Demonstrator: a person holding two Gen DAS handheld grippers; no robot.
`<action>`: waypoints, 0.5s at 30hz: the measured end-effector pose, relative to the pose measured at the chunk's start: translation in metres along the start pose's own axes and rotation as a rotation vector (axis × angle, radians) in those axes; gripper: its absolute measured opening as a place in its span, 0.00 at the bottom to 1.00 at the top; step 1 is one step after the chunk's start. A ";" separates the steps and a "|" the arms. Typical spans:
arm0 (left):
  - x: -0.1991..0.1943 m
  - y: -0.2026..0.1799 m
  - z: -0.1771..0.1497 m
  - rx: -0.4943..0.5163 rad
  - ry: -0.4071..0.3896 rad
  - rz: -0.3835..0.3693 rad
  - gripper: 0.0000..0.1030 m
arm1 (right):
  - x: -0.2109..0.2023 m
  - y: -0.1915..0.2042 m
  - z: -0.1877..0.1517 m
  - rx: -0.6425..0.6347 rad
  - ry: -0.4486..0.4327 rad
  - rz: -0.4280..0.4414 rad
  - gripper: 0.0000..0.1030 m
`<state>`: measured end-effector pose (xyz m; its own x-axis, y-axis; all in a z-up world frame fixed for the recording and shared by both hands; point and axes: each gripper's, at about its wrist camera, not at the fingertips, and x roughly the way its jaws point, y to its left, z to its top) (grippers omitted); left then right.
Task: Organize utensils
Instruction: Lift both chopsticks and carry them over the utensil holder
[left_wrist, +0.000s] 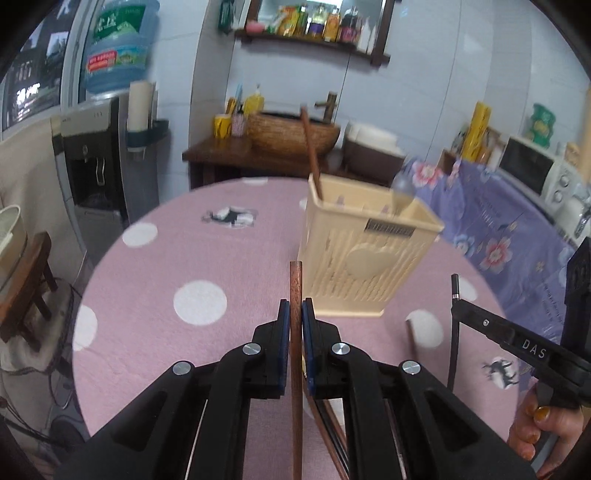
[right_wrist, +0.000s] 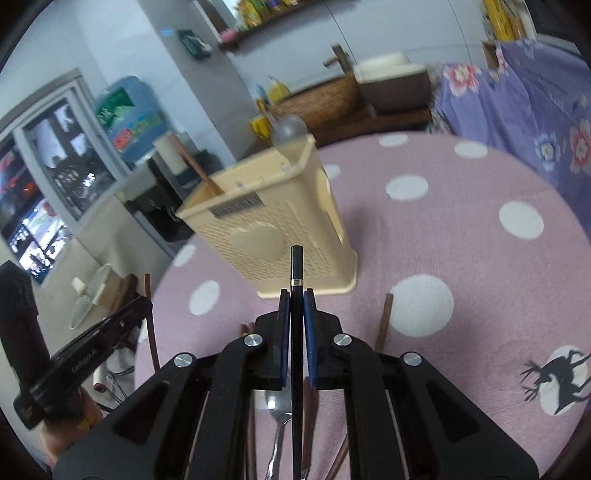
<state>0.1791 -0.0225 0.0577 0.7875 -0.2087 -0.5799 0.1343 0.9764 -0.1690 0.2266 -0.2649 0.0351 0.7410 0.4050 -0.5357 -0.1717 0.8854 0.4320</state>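
Observation:
A beige slotted utensil holder stands on the pink dotted tablecloth; it also shows in the right wrist view. It holds a brown chopstick and a clear spoon. My left gripper is shut on a brown wooden chopstick, just in front of the holder. My right gripper is shut on a black chopstick, also just before the holder. A metal spoon and more chopsticks lie under my right gripper. The right gripper shows at the right in the left wrist view.
A loose brown chopstick lies on the cloth to the right. A purple floral cloth covers a surface at the right, with a microwave. A water dispenser and a wooden sink stand stand behind the table.

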 end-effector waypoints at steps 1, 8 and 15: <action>-0.008 0.001 0.003 -0.001 -0.022 -0.007 0.08 | -0.010 0.002 0.002 -0.014 -0.018 0.020 0.08; -0.041 0.006 0.016 -0.011 -0.127 -0.018 0.08 | -0.057 0.018 0.010 -0.101 -0.091 0.066 0.08; -0.044 0.005 0.017 -0.011 -0.141 -0.033 0.08 | -0.064 0.026 0.012 -0.138 -0.083 0.078 0.08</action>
<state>0.1552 -0.0079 0.0957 0.8597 -0.2305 -0.4559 0.1560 0.9682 -0.1954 0.1821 -0.2708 0.0894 0.7718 0.4585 -0.4405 -0.3140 0.8773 0.3630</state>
